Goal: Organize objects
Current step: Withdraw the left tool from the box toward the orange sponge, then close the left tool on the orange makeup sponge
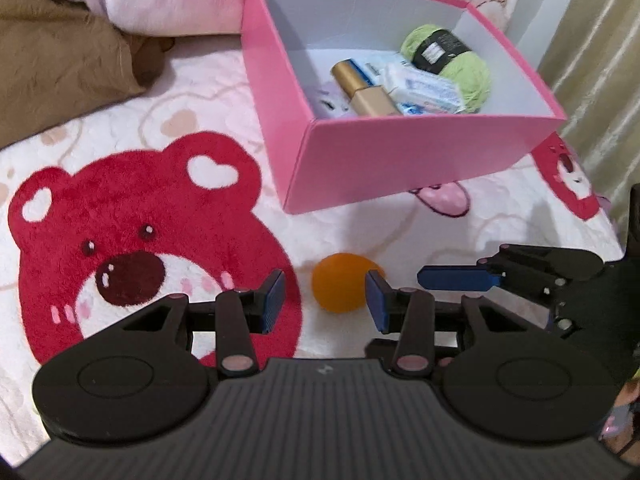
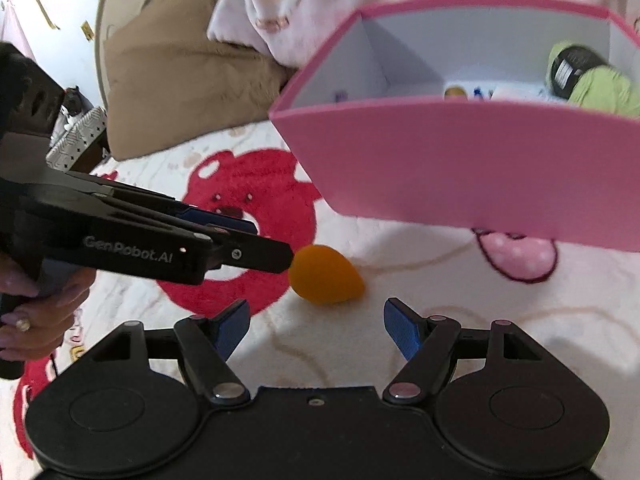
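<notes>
a white plush blanket (image 1: pixel 360 236) with a red bear face (image 1: pixel 132 240) at left covers the bed. the left tongs (image 1: pixel 326 300) stand open, the orange egg-shaped sponge (image 1: pixel 340 286) lying on the blanket between their tips, bare blanket around it. the right tongs (image 2: pixel 316 326) gape open just short of it. behind, at right, the pink box (image 1: pixel 400 160) holds green yarn (image 1: pixel 468 68), its near edge close to the sponge.
</notes>
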`<state>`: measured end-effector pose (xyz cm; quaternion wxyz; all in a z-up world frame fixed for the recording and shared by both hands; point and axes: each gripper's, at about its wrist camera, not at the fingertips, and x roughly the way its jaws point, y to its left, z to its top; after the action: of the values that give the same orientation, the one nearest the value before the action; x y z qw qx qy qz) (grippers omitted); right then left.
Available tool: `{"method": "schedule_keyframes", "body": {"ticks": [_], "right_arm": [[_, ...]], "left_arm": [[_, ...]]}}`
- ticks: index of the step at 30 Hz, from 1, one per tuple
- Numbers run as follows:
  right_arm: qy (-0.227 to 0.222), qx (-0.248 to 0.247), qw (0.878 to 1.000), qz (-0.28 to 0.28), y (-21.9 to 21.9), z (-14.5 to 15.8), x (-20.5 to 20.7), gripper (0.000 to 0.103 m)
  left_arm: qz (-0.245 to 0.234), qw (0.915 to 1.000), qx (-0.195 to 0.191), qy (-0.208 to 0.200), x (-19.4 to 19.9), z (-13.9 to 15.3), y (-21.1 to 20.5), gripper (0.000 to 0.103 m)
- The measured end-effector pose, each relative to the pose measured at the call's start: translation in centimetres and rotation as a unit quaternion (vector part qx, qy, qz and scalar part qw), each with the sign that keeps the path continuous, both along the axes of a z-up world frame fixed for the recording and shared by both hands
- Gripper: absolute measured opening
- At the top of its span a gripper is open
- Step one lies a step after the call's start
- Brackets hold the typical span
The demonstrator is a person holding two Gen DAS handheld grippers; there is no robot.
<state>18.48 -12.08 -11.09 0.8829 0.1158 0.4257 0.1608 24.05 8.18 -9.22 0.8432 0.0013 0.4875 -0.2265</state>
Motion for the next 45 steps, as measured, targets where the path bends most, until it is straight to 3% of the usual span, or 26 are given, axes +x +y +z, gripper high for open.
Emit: {"method": "schedule_keyframes", "body": {"ticks": [2, 8, 13, 16, 22, 37, 45], "right_arm": [[0.002, -0.008, 1.0, -0.006, 0.4, -0.9, 0.4, 0.078], [-0.02, -0.012, 1.0, -0.016, 1.2, -2.1, 1.2, 0.078], [-0.046, -0.031, 0.998, -0.031, 1.0, -2.6, 0.8, 0.05], [-0.053, -0.027, 0.998, -0.032, 0.7, -2.6, 0.2, 0.048], [-0.056, -0.067, 0.996, -0.014, 1.5, -1.4, -1.1, 0.048], [-0.041, -0.108, 0.993, -0.021, 1.5, 6.6, -8.1, 0.048], [-0.036, -0.085, 0.995, -0.032, 0.0, 11.1, -11.0, 0.048]], "left_arm": [[0.005, 1.0, 0.006, -0.006, 0.0, -0.7, -0.3, 0.042], [0.017, 0.9992, -0.033, -0.012, 0.2, -1.9, -0.6, 0.043], [0.021, 0.9962, -0.084, 0.009, 0.1, -2.5, -0.8, 0.032], [0.023, 0.9959, -0.088, 0.002, -0.7, -2.5, -1.0, 0.031], [0.025, 0.9943, -0.103, 0.013, -2.1, -1.9, -0.9, 0.031], [-0.031, 0.9949, -0.096, -0.008, -9.3, 5.9, -3.9, 0.03], [-0.013, 0.9925, -0.12, 0.017, -11.0, 10.5, -4.8, 0.03]]}}
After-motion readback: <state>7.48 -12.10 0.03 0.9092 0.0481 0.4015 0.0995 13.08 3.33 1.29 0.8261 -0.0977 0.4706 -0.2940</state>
